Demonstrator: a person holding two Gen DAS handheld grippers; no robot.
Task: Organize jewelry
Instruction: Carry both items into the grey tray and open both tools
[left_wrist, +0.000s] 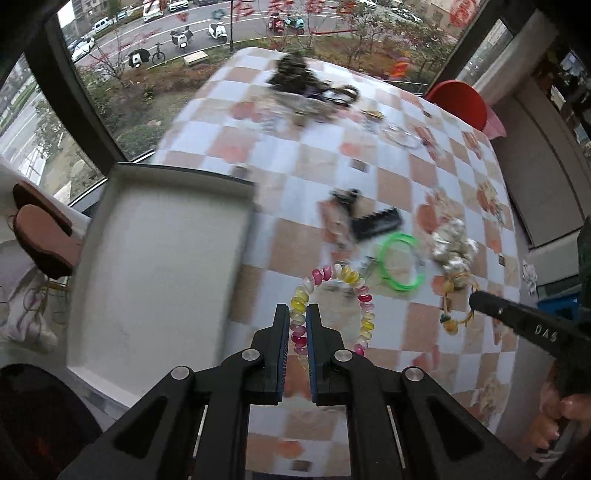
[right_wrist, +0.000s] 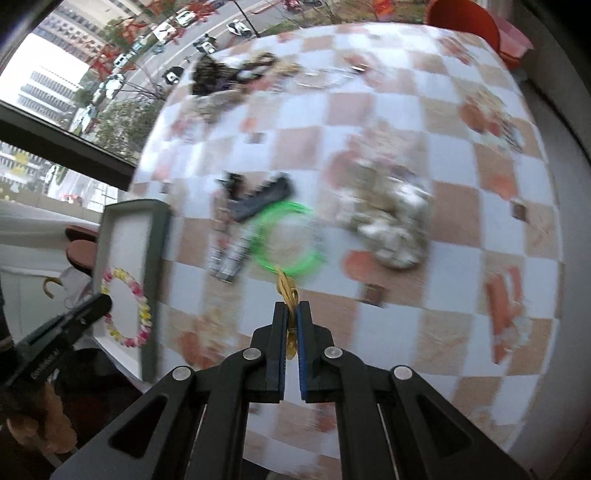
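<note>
My left gripper (left_wrist: 297, 325) has its jaws clenched on the bead bracelet (left_wrist: 364, 295), which arcs up and to the right of the tips, off the desk (left_wrist: 295, 166). My right gripper (right_wrist: 291, 321) is clenched on a gold string piece (right_wrist: 290, 295); in the left view it dangles below that gripper with small beads on it. The tray (left_wrist: 155, 258) lies just left of my left jaws, its long axis running away from me, so the left hand is the nearer one and I judge a short move leftward puts the bracelet over it. From the right view the bracelet already appears in front of the tray floor, though I cannot tell its height above it. Farther out sit a green ring (left_wrist: 400, 262), a black comb (left_wrist: 376, 221) and a pale beaded heap (left_wrist: 452, 242). The far pile (left_wrist: 295, 75) is too blurred to identify.
</note>
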